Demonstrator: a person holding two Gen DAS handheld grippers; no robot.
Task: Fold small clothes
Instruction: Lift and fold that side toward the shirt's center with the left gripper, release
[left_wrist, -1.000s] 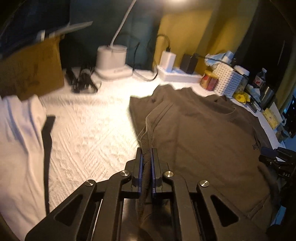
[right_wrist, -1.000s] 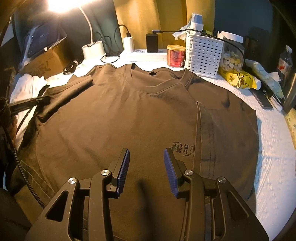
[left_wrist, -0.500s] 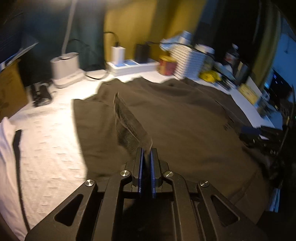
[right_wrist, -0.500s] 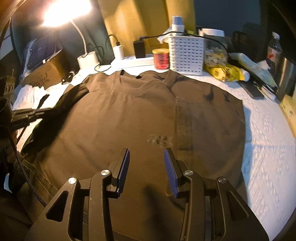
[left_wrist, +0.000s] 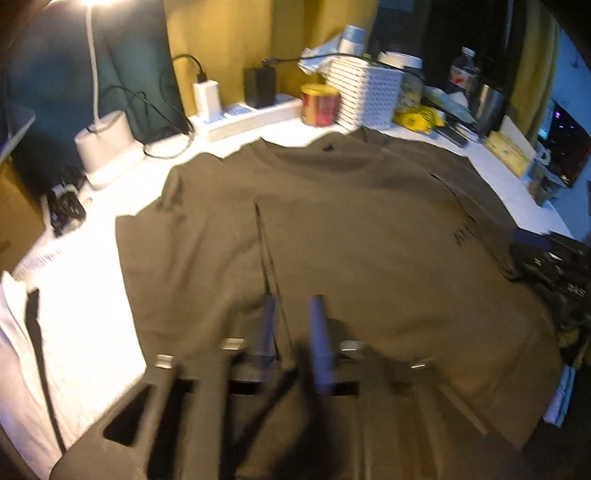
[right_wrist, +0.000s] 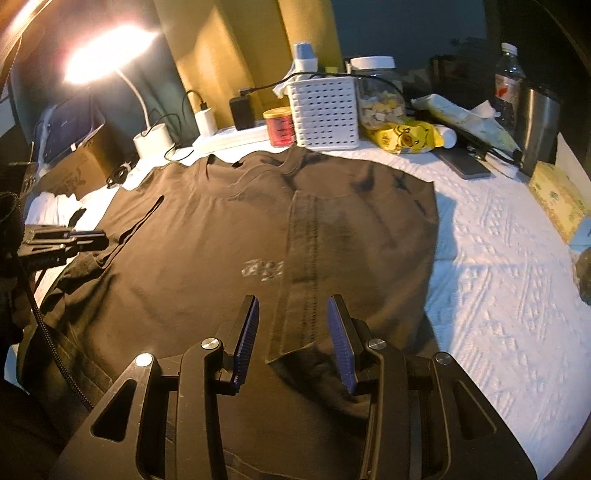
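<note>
A dark olive-brown T-shirt (left_wrist: 369, 236) lies flat on the white textured cloth, neck toward the far clutter. Both sleeves are folded in over its body: the left fold edge (left_wrist: 264, 251) and the right folded panel (right_wrist: 306, 266). My left gripper (left_wrist: 293, 314) hovers low over the shirt's left fold with its jaws parted and blurred; nothing is between them. My right gripper (right_wrist: 291, 314) is open and empty just above the hem of the right folded panel. A small pale print (right_wrist: 262, 269) shows on the chest. Each gripper shows at the other view's edge.
A white lamp base (left_wrist: 107, 144), power strip (left_wrist: 251, 114), red tin (right_wrist: 279, 127), white perforated basket (right_wrist: 325, 110), jar, snack bags, bottle and steel tumbler (right_wrist: 537, 125) line the far edge. White folded cloth (left_wrist: 22, 354) and a cardboard box lie left.
My left gripper carried the left sleeve across onto the shirt, then opened and let it go. My right gripper stayed open and shifted right toward the folded right panel.
</note>
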